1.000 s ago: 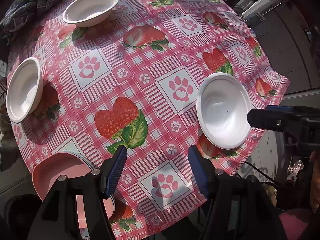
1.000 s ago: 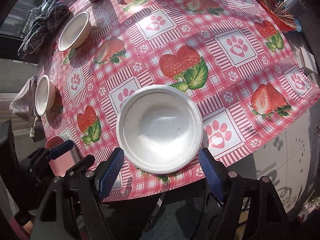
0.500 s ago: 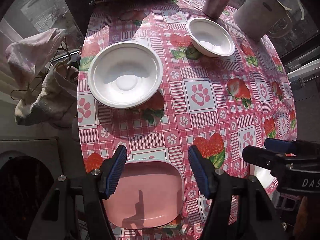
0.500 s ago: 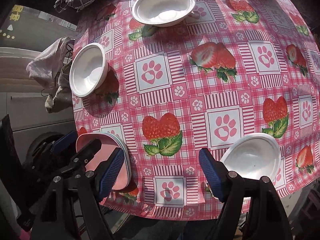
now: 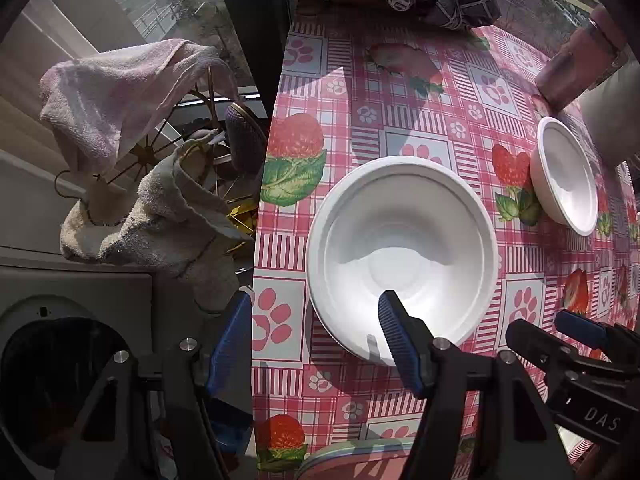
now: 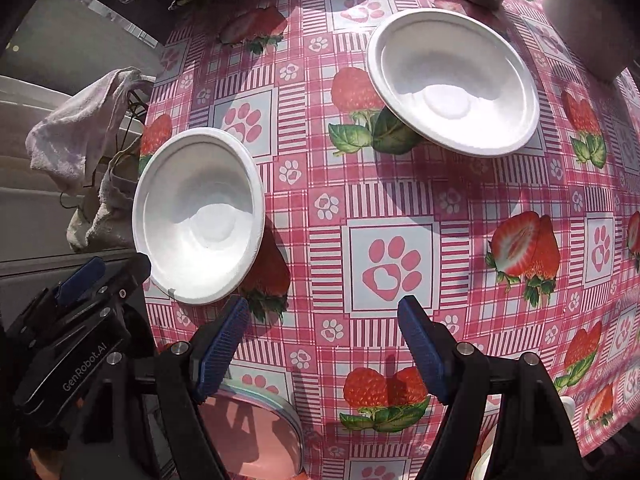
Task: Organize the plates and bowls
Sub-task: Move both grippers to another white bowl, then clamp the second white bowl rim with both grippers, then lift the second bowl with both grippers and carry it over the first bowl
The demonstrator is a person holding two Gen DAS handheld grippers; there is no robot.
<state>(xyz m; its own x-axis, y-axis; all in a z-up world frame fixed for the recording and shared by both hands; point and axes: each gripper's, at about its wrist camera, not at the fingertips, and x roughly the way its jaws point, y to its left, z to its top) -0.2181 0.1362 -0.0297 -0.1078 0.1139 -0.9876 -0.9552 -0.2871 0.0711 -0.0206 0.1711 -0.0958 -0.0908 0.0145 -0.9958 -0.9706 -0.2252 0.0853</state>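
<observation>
Reaching with left gripper [image 5: 316,320], jaws opening and straddling near rim of white bowl [image 5: 404,256] at table [image 5: 360,112] edge, nothing clamped; right gripper [image 6: 324,336] open and empty over cloth; next likely closing on rim, lifting toward second bowl [image 6: 452,80].

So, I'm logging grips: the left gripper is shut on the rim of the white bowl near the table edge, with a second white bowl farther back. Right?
Not quite: the left gripper holds nothing; its jaws are opening, one finger above the near white bowl, as the left wrist view shows. The second white bowl does sit farther back.
</observation>
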